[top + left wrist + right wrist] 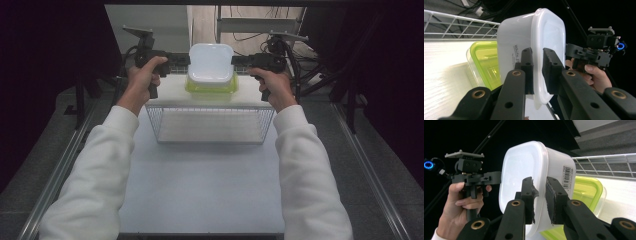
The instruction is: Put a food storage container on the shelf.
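A white lidded container (211, 62) is level with both grippers, directly over a yellow-green lidded container (210, 88) that stands on a white board (167, 94). I cannot tell whether the two containers touch. My left gripper (187, 60) comes in from the left and is shut on the white container's rim. In the left gripper view its jaws (537, 72) pinch the rim of the white container (519, 37), with the green container (486, 62) behind it. My right gripper (234, 60) holds the opposite rim. In the right gripper view its jaws (539, 200) clamp the edge of the white container (524, 167).
The white board lies across the back of a wire basket (210, 125) on the pale table (200, 185). Metal rails (60, 170) run along both sides of the table. Cables and dark stands crowd the far edge.
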Action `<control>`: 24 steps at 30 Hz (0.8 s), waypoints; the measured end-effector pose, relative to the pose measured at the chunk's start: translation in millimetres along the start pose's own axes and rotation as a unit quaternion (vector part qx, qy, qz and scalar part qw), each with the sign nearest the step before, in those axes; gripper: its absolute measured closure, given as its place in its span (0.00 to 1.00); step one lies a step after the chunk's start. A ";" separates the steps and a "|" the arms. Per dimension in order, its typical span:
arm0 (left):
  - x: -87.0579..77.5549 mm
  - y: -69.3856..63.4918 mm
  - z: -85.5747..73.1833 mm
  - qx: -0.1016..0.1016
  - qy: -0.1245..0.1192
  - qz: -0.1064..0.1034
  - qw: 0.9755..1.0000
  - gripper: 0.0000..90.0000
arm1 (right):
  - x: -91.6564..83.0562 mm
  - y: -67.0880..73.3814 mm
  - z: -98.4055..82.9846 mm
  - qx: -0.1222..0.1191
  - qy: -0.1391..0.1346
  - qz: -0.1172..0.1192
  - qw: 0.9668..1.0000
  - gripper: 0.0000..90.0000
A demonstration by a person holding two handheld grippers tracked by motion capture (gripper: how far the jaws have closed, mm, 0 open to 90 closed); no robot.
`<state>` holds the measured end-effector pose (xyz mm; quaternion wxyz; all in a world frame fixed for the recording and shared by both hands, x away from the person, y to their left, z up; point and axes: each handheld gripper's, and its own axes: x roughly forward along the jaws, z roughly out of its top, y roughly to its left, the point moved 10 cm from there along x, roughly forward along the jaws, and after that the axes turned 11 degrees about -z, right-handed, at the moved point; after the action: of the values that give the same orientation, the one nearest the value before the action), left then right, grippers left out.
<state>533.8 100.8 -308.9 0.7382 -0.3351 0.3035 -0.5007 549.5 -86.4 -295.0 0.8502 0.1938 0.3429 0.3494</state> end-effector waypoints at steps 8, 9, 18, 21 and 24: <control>2.9 9.1 6.3 -0.029 -0.010 -0.017 0.999 0.87 | 7.4 -7.5 4.7 0.039 0.000 -0.003 0.999 0.84; 3.2 10.0 7.0 -0.030 -0.012 -0.017 0.999 0.87 | 8.2 -8.4 5.0 0.042 -0.002 -0.003 0.999 0.83; 4.1 18.5 9.4 -0.039 -0.020 -0.011 0.999 0.85 | 16.2 -15.5 4.4 0.068 -0.005 -0.004 0.998 0.82; 4.7 17.7 8.6 -0.036 -0.020 -0.009 0.999 0.85 | 16.2 -15.8 5.0 0.070 -0.006 -0.005 0.998 0.82; 5.1 17.0 7.7 -0.034 -0.018 -0.009 0.999 0.84 | 16.3 -16.5 5.5 0.071 -0.008 -0.006 0.997 0.81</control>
<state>550.6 102.1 -318.6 0.7273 -0.3713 0.3040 -0.4906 569.6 -86.3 -308.0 0.8393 0.2548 0.3610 0.3168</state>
